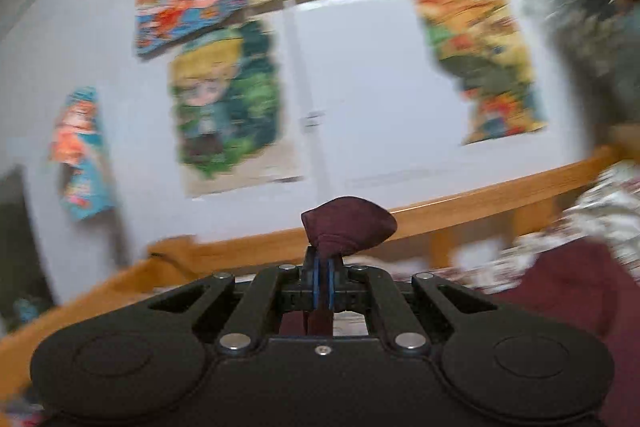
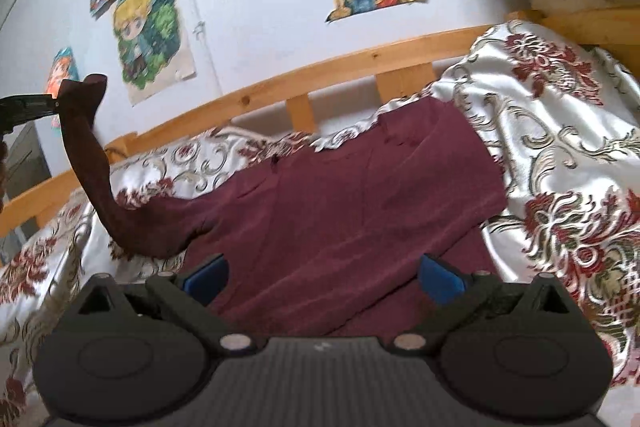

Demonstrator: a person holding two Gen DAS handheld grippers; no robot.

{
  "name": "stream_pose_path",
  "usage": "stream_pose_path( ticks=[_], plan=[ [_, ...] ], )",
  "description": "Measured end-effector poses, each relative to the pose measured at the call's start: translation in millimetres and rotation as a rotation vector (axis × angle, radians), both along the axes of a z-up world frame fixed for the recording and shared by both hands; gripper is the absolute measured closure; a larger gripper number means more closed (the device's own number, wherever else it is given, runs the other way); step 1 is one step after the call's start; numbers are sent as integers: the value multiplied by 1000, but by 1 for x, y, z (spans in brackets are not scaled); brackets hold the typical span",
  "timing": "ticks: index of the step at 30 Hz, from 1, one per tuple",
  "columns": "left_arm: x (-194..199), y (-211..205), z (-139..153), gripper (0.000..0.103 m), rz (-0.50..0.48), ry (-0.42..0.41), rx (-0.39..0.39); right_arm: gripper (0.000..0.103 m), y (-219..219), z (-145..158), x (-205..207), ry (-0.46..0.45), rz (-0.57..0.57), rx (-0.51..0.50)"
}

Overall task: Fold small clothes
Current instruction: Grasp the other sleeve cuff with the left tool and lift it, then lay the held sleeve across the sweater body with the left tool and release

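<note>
The left gripper is pinching one sleeve end of a soft, limp maroon garment lying on the floral bedspread, while the right gripper is hovering wide open and empty above the hem, likely the next hold

One maroon garment, one floral bedspread, two tongs, one wooden rail
</note>
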State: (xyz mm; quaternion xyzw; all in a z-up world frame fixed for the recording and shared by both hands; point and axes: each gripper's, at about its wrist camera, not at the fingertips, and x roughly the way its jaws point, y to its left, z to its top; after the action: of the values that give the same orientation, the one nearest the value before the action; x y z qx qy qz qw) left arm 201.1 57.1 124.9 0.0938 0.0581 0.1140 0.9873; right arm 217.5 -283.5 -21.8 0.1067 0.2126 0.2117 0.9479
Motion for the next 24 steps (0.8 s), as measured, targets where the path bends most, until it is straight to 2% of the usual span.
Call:
stream_pose_path(
  ticks=[6,11,20,24],
  plan=[
    [-7,-61,-25,99,-215,35,-100,0,-12,4,3,-13,-48,-2],
    [-15,-107,-61,99,-327,94,-118,0,-23,6,8,-12,-100,-4],
    [-12,-146,-119,99,-394,288,-200,0,-54,12,19,-20,-187,18],
    [-7,-155,-137,98,-404,367,-200,0,-63,12,22,-20,-211,31]
  ],
)
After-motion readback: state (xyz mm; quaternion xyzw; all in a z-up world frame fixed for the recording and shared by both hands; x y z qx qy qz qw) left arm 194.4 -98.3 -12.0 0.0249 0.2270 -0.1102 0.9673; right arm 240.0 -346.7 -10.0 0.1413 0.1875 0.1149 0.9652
